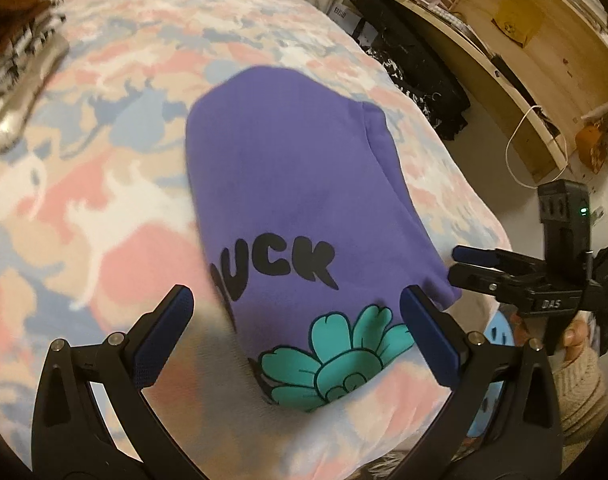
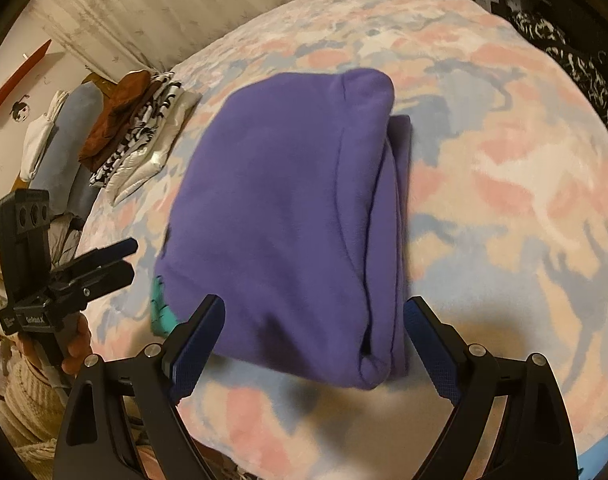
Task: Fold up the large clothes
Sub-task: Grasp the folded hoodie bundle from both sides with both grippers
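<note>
Between and just ahead of both grippers, a purple sweatshirt (image 1: 296,176) lies folded into a thick bundle on a pastel blanket (image 1: 84,208), black lettering and a teal flower on its near end. Its long axis runs away from the left gripper (image 1: 296,312) and right gripper (image 2: 315,320). Both stand wide open, holding nothing.

A bed (image 2: 503,184) under a pastel blanket is carrying a folded purple sweatshirt (image 2: 288,208) mid-bed, a clothes pile (image 2: 140,136) lying at its far corner.
</note>
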A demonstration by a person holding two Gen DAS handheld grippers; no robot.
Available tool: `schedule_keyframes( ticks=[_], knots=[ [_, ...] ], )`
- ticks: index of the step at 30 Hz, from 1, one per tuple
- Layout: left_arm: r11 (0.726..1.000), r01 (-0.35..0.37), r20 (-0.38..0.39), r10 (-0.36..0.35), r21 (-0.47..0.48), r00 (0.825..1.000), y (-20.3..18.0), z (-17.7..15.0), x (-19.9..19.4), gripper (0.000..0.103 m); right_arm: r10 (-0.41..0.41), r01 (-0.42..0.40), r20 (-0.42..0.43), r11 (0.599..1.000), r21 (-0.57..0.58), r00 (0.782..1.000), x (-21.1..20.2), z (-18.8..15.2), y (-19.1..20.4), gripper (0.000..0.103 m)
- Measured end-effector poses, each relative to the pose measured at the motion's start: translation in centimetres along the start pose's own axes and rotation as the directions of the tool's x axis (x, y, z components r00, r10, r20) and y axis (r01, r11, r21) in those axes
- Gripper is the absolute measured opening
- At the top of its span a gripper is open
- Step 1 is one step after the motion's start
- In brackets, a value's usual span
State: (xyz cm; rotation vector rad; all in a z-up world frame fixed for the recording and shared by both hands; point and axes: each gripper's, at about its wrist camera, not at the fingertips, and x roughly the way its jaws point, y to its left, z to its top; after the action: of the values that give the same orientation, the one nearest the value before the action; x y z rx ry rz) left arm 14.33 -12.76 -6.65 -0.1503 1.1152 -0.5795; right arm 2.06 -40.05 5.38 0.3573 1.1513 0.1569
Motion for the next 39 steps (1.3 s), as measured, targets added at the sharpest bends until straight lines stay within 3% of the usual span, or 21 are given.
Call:
schedule_keyframes(
  ticks=[8,17,19,22,25,32,35,39],
  knots=[
    [0.996,0.066,-0.060,-0.070,-0.067,0.996,2.1,0.6,4.7,0.102,0.045,-0.041,-0.046,0.996,0.074,0.998,3.7,1.6,-3.4,0.092],
    [0.985,0.140,-0.063,-0.147,-0.097,0.987,3.5,0.4,6.8,0.103,0.196,-0.185,-0.072,0.972,0.142,0.978,7.7,3.3,-6.5,0.092],
    [0.979,0.155,-0.088,-0.167,-0.129,0.982,3.7,0.1,7.1,0.103,0.224,-0.212,-0.074,0.967,0.141,0.972,8.2,3.7,-6.7,0.092],
    [0.947,0.216,-0.139,-0.253,-0.236,0.957,4.8,-0.6,8.0,0.103,0.250,-0.238,-0.082,0.962,0.135,0.965,8.9,3.9,-7.1,0.092],
    [0.928,0.253,-0.135,-0.297,-0.273,0.945,5.3,-1.3,8.8,0.103,0.278,-0.266,-0.088,0.955,0.131,0.956,9.2,4.1,-7.7,0.092],
    [0.917,0.281,-0.117,-0.324,-0.285,0.939,4.5,-1.8,10.9,0.103,0.304,-0.293,-0.075,0.948,0.128,0.950,10.0,3.8,-8.6,0.089],
    [0.920,0.268,-0.114,-0.310,-0.285,0.944,4.0,-1.9,11.3,0.103,0.320,-0.311,-0.059,0.942,0.124,0.945,9.9,3.2,-8.6,0.079],
    [0.934,0.239,-0.096,-0.273,-0.267,0.957,3.1,-1.6,10.9,0.100,0.300,-0.297,-0.025,0.952,0.076,0.954,8.8,2.6,-7.3,0.053]
  ],
)
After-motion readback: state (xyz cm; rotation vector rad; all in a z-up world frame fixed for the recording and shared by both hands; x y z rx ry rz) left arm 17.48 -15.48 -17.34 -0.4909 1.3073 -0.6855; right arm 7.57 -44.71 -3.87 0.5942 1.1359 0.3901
